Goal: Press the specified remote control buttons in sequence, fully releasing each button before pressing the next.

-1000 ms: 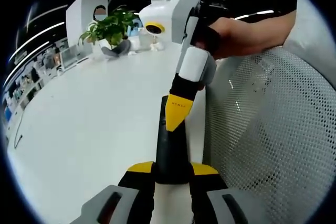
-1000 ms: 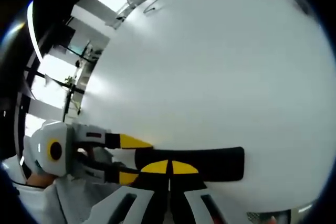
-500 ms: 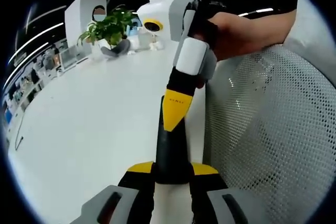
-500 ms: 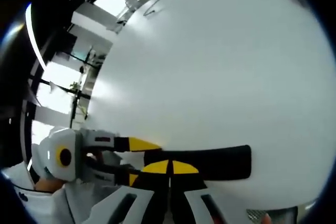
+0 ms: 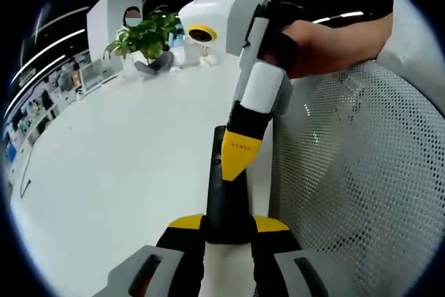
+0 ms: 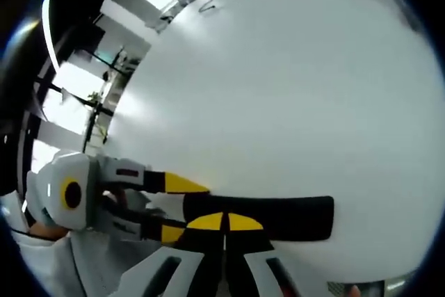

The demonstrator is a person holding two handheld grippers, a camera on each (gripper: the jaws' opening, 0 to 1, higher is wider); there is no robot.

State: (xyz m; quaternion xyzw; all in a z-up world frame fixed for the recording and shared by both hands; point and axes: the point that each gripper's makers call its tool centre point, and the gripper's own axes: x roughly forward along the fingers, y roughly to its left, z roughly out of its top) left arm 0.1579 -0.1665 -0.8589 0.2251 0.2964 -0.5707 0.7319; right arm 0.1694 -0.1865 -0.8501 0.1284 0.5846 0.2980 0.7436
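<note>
I have the black remote control clamped at its near end between the yellow-tipped jaws of my left gripper, and it runs away from me over the white table, close to the table's right edge where a white mesh chair back stands just beside it. My right gripper comes down from the far right with its jaws pressed together into one yellow point, and that point sits on the upper face of the remote about midway along its length. In the right gripper view the same remote lies crosswise just ahead of my closed right gripper, and my left gripper comes in from the left with its jaws around the remote's end. I judge that I am in the middle of one press in the sequence, with the tip on or just at a button; I cannot tell from here which button it is or whether it is fully down. Next I should lift the right tip straight off until the button is clearly free, keep the left grip steady so the remote does not swing, and only then shift along the remote to the next button. A potted plant stands at the far side of the table, well apart from my work.
</note>
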